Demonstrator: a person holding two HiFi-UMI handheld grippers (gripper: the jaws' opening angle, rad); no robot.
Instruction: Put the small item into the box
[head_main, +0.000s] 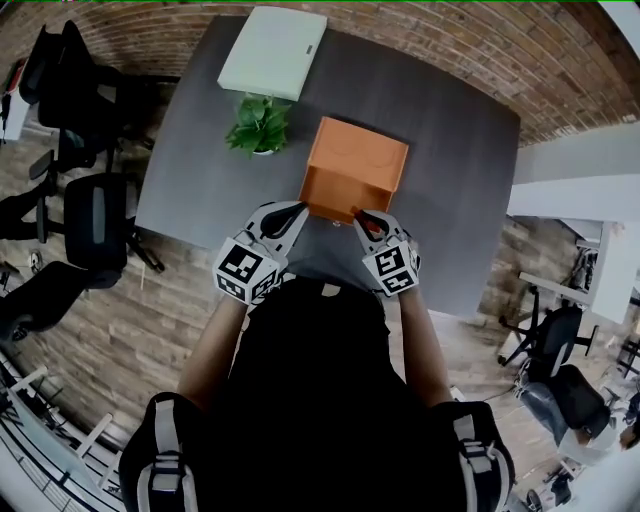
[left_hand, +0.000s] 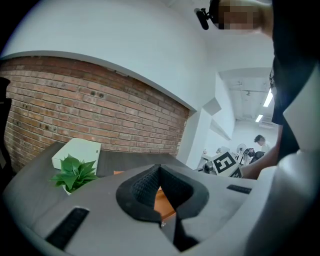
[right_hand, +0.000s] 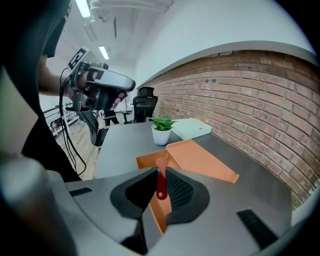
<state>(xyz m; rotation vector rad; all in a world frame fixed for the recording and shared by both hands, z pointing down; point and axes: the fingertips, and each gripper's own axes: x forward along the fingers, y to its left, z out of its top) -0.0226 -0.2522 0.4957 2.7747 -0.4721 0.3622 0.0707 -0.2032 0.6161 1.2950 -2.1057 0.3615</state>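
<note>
Right fingers (right_hand: 181, 191) are narrowed onto a small red item (right_hand: 161, 181), which is held upright between the pads, its top end showing above them. The right gripper (head_main: 366, 220) is poised at the near edge of the orange box (head_main: 355, 165), which appears open with its lid laid back to the far side, so the item is judged not yet inside. Left fingers (left_hand: 142, 187) are brought together with nothing between them. The left gripper (left_hand: 159, 169) is held by the box's near left corner, but contact cannot be told. For a clean drop, the item should be carried fully over the opening and lowered below the rim before the grip is eased, since a thin piece let go at the edge may tip out onto the grey desk (head_main: 200, 150). The box could be steadied from the left if it slides. The potted plant (head_main: 260, 125) and white case (head_main: 272, 52) beyond are well clear and need not be disturbed.
</note>
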